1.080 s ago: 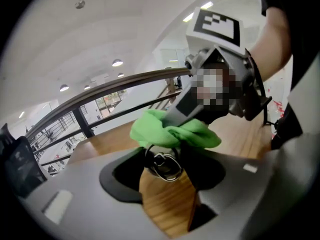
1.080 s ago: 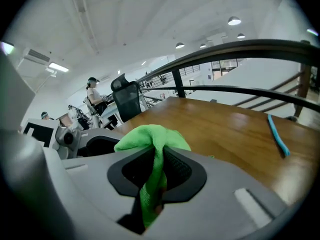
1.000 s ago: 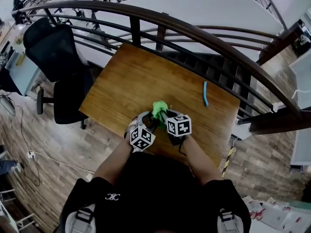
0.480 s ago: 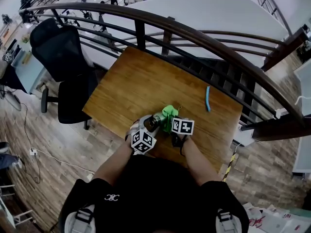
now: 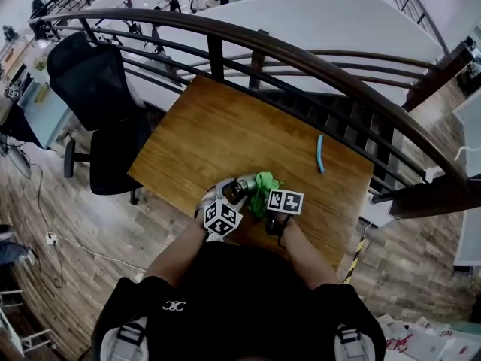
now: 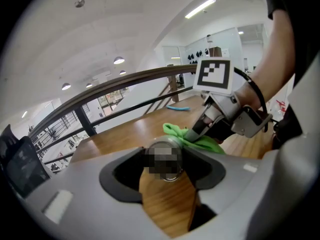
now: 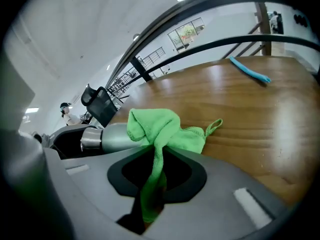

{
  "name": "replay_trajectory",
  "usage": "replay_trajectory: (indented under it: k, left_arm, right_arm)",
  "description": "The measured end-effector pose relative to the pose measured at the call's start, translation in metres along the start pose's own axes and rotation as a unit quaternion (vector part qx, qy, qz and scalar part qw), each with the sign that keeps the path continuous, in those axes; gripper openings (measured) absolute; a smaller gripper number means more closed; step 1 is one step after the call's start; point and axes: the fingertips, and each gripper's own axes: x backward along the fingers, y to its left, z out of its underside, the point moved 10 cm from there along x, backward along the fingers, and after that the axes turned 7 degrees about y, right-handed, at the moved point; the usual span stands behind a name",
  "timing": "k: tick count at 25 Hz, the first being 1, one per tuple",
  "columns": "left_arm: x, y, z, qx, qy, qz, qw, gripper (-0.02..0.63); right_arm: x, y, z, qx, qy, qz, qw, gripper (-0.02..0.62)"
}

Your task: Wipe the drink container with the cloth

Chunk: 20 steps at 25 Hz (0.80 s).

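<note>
A silver metal drink container (image 5: 239, 187) lies tilted over the near part of the wooden table (image 5: 225, 119). My left gripper (image 5: 228, 198) is shut on the drink container (image 6: 164, 156), whose end faces the camera between the jaws. A green cloth (image 5: 263, 190) drapes against the container's side (image 7: 112, 136). My right gripper (image 5: 264, 205) is shut on the green cloth (image 7: 160, 134), which bunches up out of the jaws and touches the container. In the left gripper view the cloth (image 6: 192, 139) sits just behind the container, with the right gripper (image 6: 197, 129) over it.
A light blue strip (image 5: 319, 153) lies on the table's far right; it shows again as the blue strip (image 7: 250, 71). A dark curved railing (image 5: 301, 59) runs behind the table. A black office chair (image 5: 94, 104) stands to the left.
The right gripper and green cloth have slid to the right along the container, from its upper end toward its side. The left gripper holds the container nearly in place.
</note>
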Motion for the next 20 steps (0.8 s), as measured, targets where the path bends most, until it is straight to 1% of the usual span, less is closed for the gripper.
replay_trajectory:
  k: [3, 9, 12, 15, 20]
  left_arm:
    - [0.000, 0.002, -0.001, 0.005, 0.001, 0.001, 1.0000, 0.291]
    - [-0.001, 0.002, -0.005, 0.012, 0.002, 0.001, 0.9999, 0.291]
    - [-0.002, 0.003, -0.006, 0.013, 0.001, 0.002, 0.9999, 0.291]
    - [-0.003, 0.002, -0.007, 0.013, 0.003, 0.005, 0.9999, 0.291]
    - [-0.004, 0.002, -0.007, 0.009, 0.003, 0.008, 0.9999, 0.291]
  right_arm:
    - [0.008, 0.014, 0.002, 0.018, -0.008, -0.012, 1.000, 0.048]
    - [0.028, 0.040, 0.005, 0.048, -0.030, -0.052, 0.997, 0.048]
    - [0.034, 0.052, 0.005, 0.073, -0.030, -0.074, 0.994, 0.048]
    - [0.042, 0.060, 0.002, 0.097, -0.028, -0.084, 0.991, 0.048]
    - [0.044, 0.063, -0.001, 0.112, -0.023, -0.104, 0.988, 0.048]
